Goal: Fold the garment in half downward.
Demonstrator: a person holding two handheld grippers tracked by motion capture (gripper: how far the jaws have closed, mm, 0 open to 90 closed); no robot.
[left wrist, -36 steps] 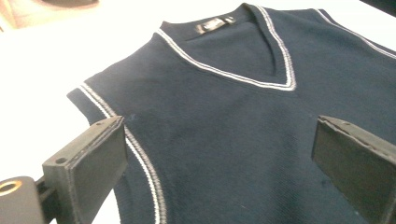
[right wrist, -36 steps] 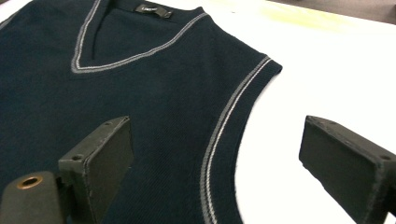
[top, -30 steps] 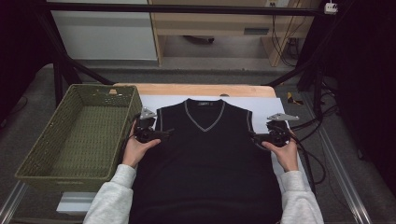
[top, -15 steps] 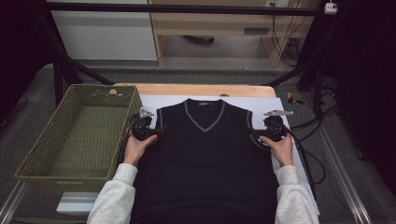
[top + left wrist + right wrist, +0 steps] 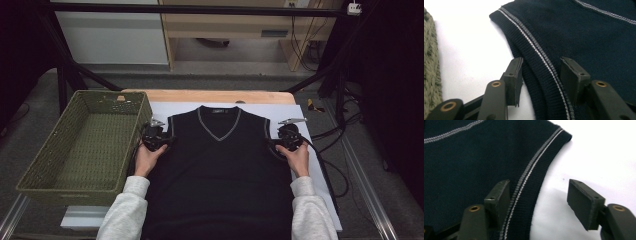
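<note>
A dark navy sleeveless V-neck vest with grey stripe trim lies flat on a white sheet. My left gripper is low at its left armhole. In the left gripper view the ribbed armhole edge lies between the jaws of the left gripper. Those jaws have just been closing, and a gap remains at each pad. My right gripper is at the right armhole. Its jaws have also been closing. One pad is over the vest and the other over the sheet, apart from the edge.
A green woven basket with nothing inside stands left of the sheet, close to the left gripper, and its weave shows in the left gripper view. The wooden table edge lies beyond the collar. Cables trail off to the right.
Both grippers have sunk onto the vest's armhole edges, and the right one has shifted inward a little. The jaws of both stand narrower than before.
</note>
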